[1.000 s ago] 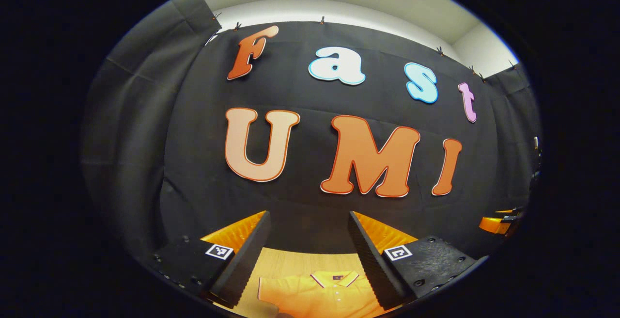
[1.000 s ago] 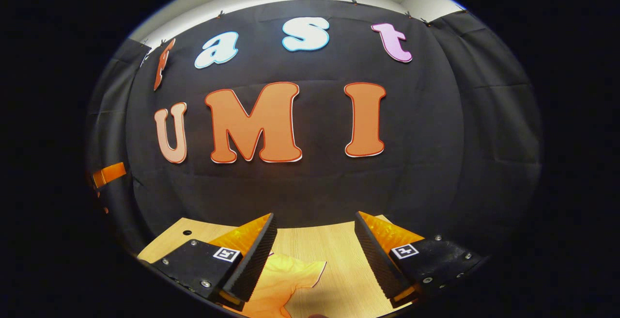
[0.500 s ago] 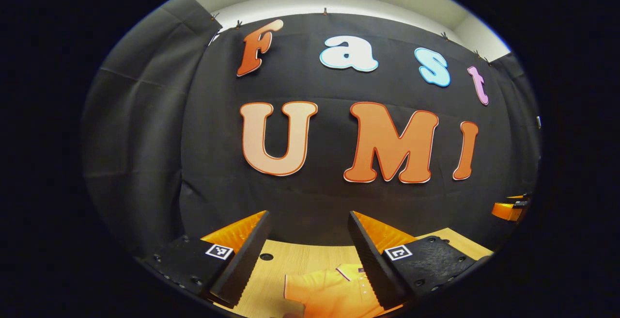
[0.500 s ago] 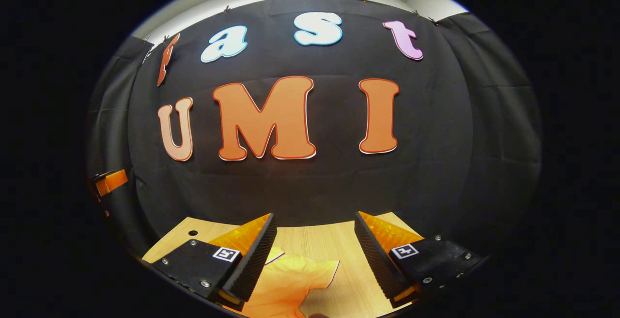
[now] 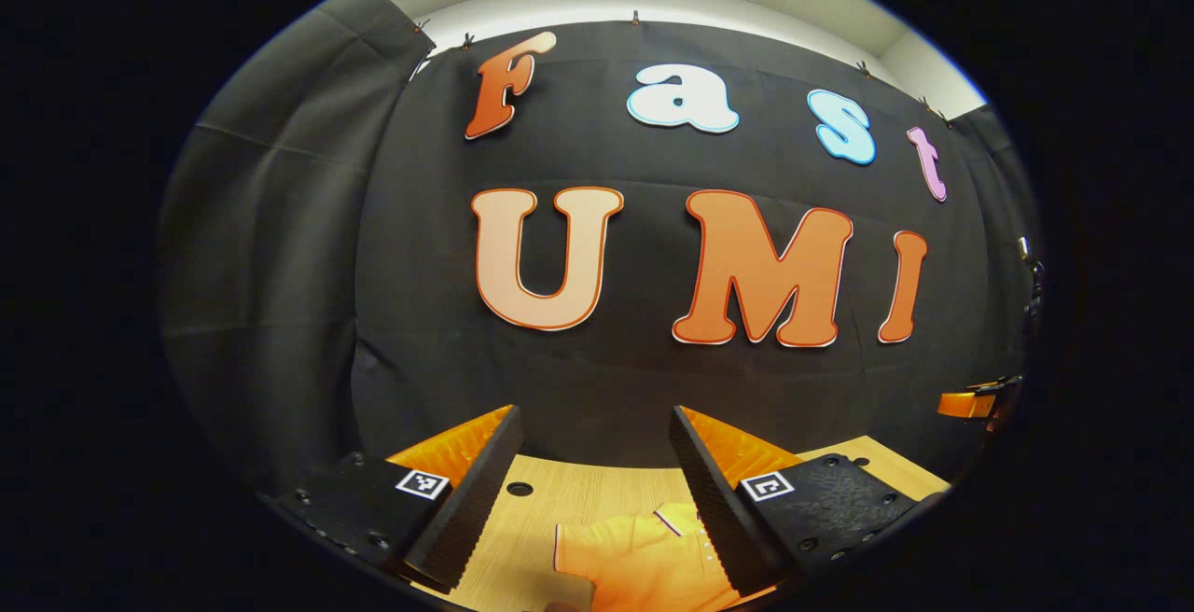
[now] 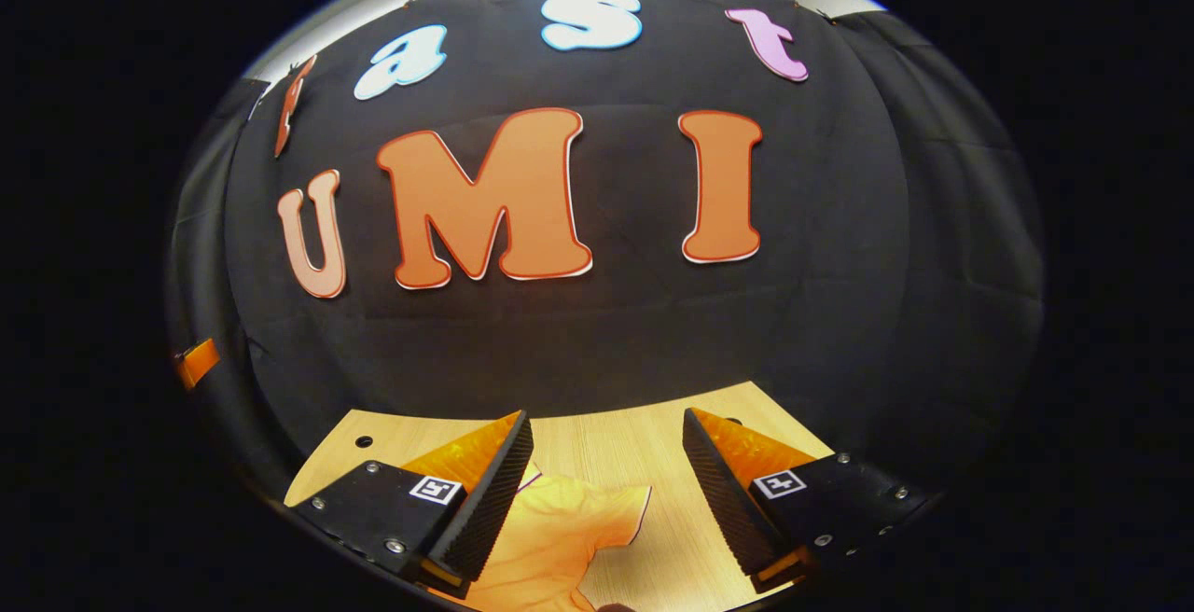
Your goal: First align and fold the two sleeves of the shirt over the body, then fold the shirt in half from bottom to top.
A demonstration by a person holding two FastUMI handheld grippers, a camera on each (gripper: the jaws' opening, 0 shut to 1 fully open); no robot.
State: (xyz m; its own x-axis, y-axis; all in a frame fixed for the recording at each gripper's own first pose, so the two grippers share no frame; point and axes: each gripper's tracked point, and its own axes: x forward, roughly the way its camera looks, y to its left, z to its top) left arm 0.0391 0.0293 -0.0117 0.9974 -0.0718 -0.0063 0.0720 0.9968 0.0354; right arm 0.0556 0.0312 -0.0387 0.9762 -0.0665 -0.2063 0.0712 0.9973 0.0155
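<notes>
An orange polo shirt [image 5: 644, 561] with a white-trimmed collar lies flat on the wooden table [image 5: 550, 505]. In the left gripper view its sleeve and collar show low between the fingers of my left gripper [image 5: 592, 481], which hangs open above it with nothing held. In the right gripper view the shirt's other sleeve [image 6: 569, 537] spreads out on the table [image 6: 616, 449]. My right gripper [image 6: 606, 486] is open above that sleeve and holds nothing. The shirt's body and hem are hidden below both views.
The black cloth wall stands close behind the table's far edge. Small round holes [image 5: 520, 489] sit in the tabletop near that edge. The other gripper [image 5: 970, 402] shows at the far right of the left gripper view, and at the far left of the right gripper view [image 6: 198, 362].
Both grippers have tilted down a little, so more tabletop shows. In the left gripper view the shirt has slid to the right; the collar now sits by the right finger. Both stay open.
</notes>
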